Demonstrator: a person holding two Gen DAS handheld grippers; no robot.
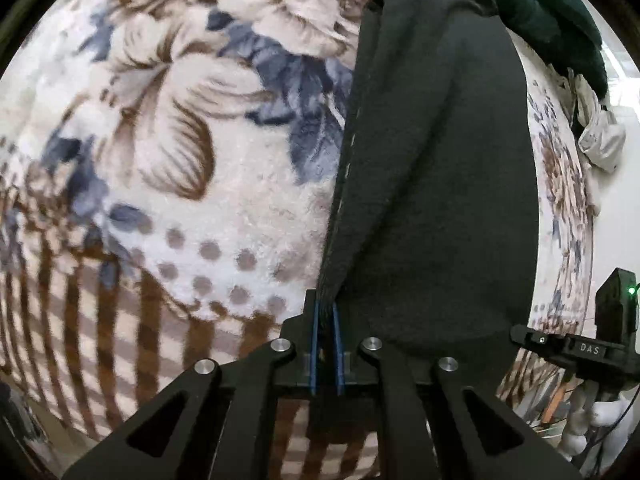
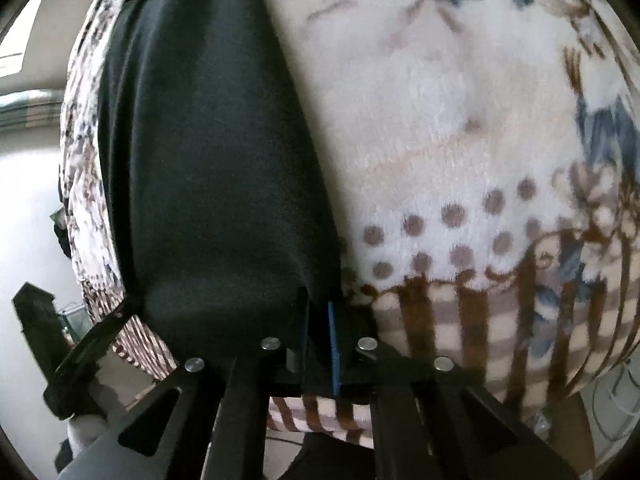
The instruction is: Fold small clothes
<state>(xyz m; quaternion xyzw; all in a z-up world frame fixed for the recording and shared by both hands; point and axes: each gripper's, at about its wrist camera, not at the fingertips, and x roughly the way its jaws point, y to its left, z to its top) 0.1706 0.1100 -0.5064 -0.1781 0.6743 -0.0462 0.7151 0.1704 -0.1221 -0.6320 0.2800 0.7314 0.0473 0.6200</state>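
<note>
While each hand-held gripper, left (image 1: pixel 326 316) and right (image 2: pixel 320 312), is closed on a near corner of the dark garment (image 1: pixel 436 184), which lies on the floral blanket (image 1: pixel 168 152), both should lift evenly to fold straight.

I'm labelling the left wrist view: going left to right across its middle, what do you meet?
Floral blanket → black garment, pinched by the left gripper → strip of blanket → white cloth at the right edge.
</note>
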